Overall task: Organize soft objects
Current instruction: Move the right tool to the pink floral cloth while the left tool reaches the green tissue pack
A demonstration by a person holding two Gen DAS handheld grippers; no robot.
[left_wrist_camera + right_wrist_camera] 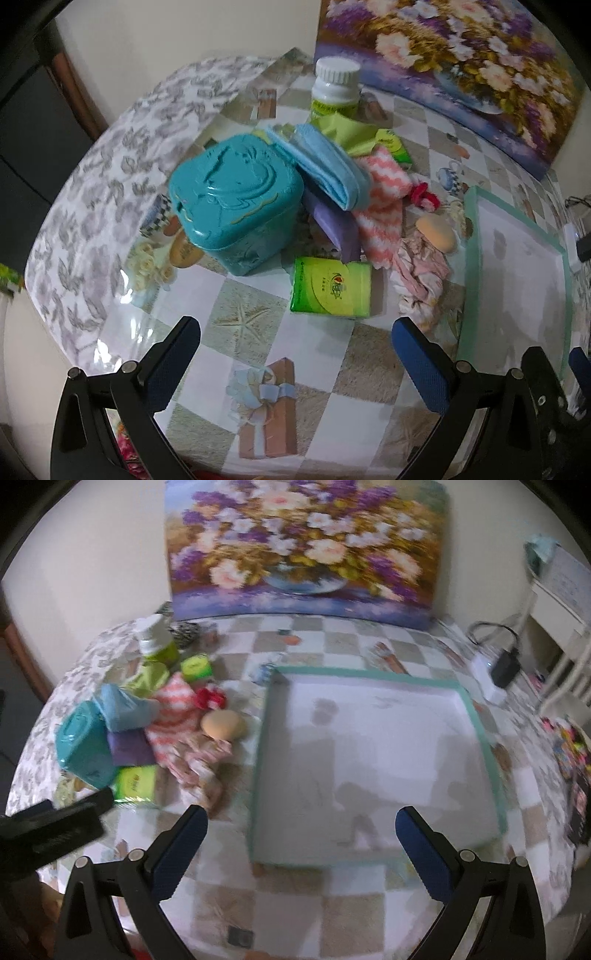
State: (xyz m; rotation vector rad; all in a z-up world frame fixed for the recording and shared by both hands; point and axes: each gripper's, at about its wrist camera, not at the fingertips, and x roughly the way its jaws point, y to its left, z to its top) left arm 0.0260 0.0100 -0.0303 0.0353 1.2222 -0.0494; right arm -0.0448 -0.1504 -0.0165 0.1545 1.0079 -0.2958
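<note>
On the checkered desk (258,373) everything soft is sitting in one messy pile: a blue cloth (328,166) is leaning on the teal tin (236,199), with a purple pad (334,221), a pink-and-white striped towel (384,210) and a crumpled pink fabric (421,273) around it, plus a tan sponge (436,232) and a green tissue pack (330,288) nearest me. I'm holding my left hand-held gripper (295,354) wide open and empty just short of that pack. My right hand-held gripper (301,845) is hovering spread open too, over the near edge of the green-rimmed white tray (484,746).
</note>
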